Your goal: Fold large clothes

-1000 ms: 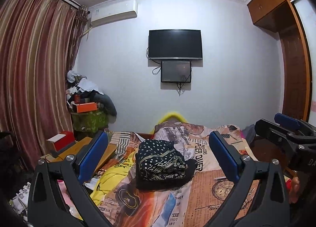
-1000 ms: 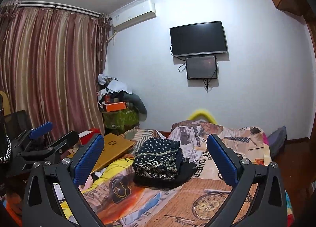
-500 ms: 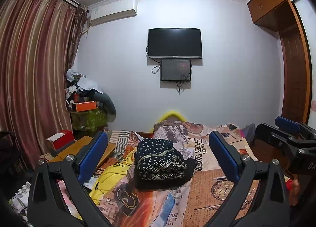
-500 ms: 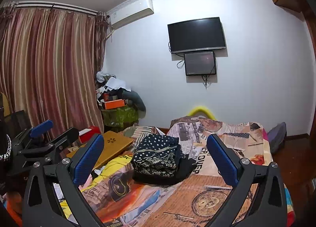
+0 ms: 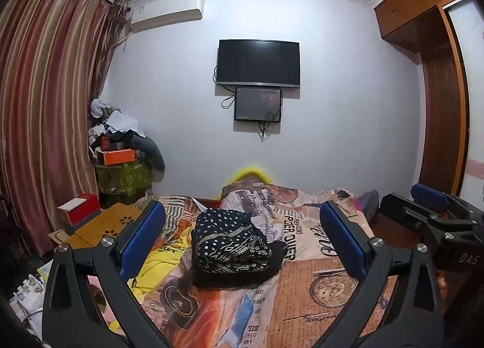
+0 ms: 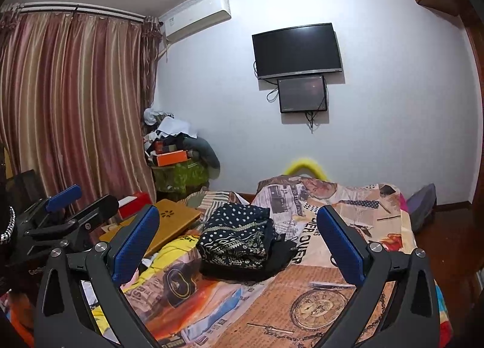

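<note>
Folded dark patterned garment (image 5: 231, 246) on bedspread (image 5: 329, 290), ahead of and between fingers of left gripper (image 5: 242, 237) and right gripper (image 6: 239, 240); both spread wide, holding nothing, apart from cloth.

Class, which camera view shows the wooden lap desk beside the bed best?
The right wrist view: the wooden lap desk shows most of its top. In the left wrist view, the lap desk is partly hidden behind the left gripper's finger.
</note>
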`<action>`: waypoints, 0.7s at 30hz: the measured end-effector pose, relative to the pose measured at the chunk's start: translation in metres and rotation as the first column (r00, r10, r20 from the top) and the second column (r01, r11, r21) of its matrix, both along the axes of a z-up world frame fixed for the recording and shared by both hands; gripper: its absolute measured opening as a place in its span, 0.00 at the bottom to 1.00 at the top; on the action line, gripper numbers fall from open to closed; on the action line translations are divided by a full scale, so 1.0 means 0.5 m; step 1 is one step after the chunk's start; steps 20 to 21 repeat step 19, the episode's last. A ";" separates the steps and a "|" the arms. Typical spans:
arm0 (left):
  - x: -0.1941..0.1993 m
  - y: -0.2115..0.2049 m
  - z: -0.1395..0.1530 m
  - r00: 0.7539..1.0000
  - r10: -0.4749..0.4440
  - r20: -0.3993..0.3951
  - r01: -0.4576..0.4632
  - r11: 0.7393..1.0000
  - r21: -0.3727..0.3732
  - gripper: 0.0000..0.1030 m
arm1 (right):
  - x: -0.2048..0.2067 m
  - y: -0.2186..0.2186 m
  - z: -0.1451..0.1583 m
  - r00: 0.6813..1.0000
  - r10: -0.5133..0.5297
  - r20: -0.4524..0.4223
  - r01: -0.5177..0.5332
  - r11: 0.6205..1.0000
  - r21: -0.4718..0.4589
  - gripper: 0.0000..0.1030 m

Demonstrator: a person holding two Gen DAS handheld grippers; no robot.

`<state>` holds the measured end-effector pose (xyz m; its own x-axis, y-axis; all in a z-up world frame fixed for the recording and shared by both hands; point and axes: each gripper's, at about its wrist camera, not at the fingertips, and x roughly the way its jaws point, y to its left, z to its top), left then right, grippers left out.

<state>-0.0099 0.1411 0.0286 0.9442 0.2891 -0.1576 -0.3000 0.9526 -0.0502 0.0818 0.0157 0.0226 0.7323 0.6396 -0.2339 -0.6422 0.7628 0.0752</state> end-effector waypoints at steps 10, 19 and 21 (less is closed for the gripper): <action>-0.001 -0.009 0.000 1.000 0.005 0.004 -0.005 1.000 0.004 1.00 | 0.000 0.002 -0.002 1.000 -0.009 0.000 0.009 1.000 -0.002 1.00; 0.001 -0.003 -0.001 1.000 -0.005 0.000 0.005 1.000 -0.007 1.00 | 0.004 0.001 -0.004 1.000 -0.014 -0.005 0.014 1.000 -0.004 1.00; 0.001 -0.003 -0.001 1.000 -0.005 0.000 0.005 1.000 -0.007 1.00 | 0.004 0.001 -0.004 1.000 -0.014 -0.005 0.014 1.000 -0.004 1.00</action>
